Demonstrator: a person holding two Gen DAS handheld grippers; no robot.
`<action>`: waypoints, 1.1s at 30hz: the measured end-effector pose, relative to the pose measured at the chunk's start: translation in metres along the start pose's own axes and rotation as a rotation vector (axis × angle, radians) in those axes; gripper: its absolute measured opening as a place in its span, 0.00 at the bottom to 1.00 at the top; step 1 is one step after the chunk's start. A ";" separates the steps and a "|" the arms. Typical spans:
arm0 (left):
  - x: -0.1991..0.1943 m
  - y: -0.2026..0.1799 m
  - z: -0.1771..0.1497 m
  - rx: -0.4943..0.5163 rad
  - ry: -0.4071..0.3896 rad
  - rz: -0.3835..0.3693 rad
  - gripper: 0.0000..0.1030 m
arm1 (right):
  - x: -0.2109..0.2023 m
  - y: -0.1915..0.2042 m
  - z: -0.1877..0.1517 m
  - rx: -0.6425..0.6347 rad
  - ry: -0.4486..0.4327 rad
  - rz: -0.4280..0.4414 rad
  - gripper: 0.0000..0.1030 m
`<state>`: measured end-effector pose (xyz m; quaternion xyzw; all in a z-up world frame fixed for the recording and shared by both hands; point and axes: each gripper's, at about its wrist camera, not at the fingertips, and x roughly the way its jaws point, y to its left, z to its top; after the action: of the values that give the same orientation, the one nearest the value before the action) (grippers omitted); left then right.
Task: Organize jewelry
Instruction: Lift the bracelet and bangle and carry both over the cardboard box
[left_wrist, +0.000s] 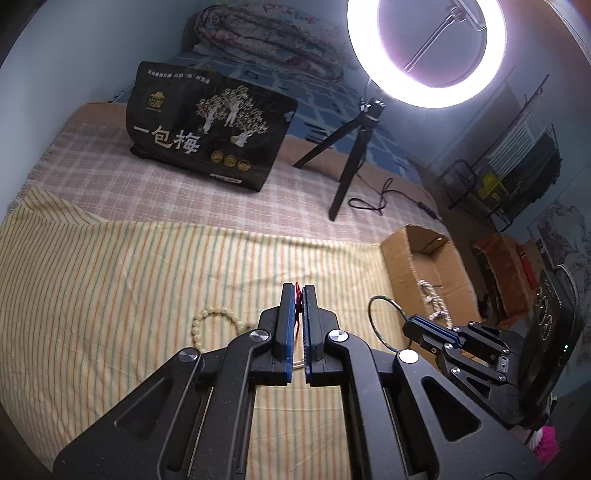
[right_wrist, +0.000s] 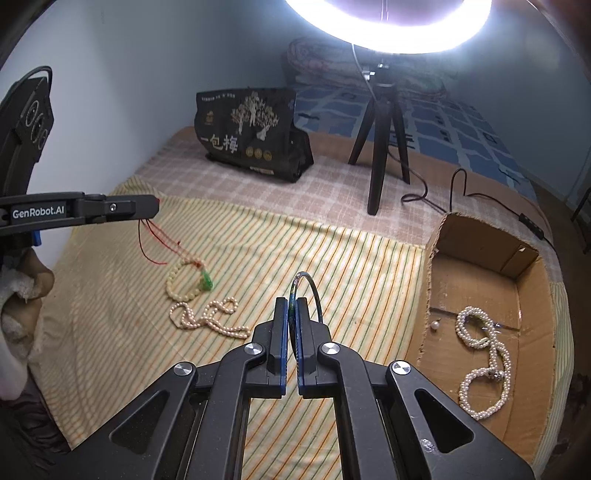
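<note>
Left tongs (right_wrist: 157, 206) clamp a red cord (right_wrist: 147, 243) trailing to a bead bracelet (right_wrist: 173, 280) on the striped sheet (right_wrist: 332, 258); right tongs (right_wrist: 291, 306) pinch a dark bangle (right_wrist: 314, 291) above it. Pearl strand (right_wrist: 207, 317) lies beside the bracelet. Box (right_wrist: 480, 258) to the right holds pearl bracelets (right_wrist: 480, 354); black bag (right_wrist: 251, 129) and ring light (right_wrist: 384, 33) stand well behind.

A lit ring light (left_wrist: 426, 51) on a black tripod (left_wrist: 343, 155) glows at one o'clock, standing on a bed spread with a checked blanket (left_wrist: 110, 147) and a striped sheet (left_wrist: 129, 277). A folded quilt (left_wrist: 266, 37) lies at twelve against pale blue walls (right_wrist: 147, 55). A metal rack (left_wrist: 517, 166) stands at three.
</note>
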<state>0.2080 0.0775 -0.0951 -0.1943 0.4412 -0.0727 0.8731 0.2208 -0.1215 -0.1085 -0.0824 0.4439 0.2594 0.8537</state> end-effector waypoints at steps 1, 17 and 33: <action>-0.003 -0.003 0.000 0.003 -0.005 -0.008 0.01 | -0.003 0.000 0.000 0.001 -0.006 0.000 0.02; -0.024 -0.030 0.001 0.026 -0.043 -0.069 0.01 | -0.045 -0.026 0.005 0.046 -0.089 -0.019 0.02; -0.030 -0.108 -0.001 0.132 -0.064 -0.191 0.01 | -0.084 -0.089 -0.001 0.147 -0.141 -0.091 0.02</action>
<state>0.1941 -0.0124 -0.0298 -0.1796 0.3870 -0.1781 0.8867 0.2269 -0.2287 -0.0500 -0.0213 0.3962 0.1924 0.8975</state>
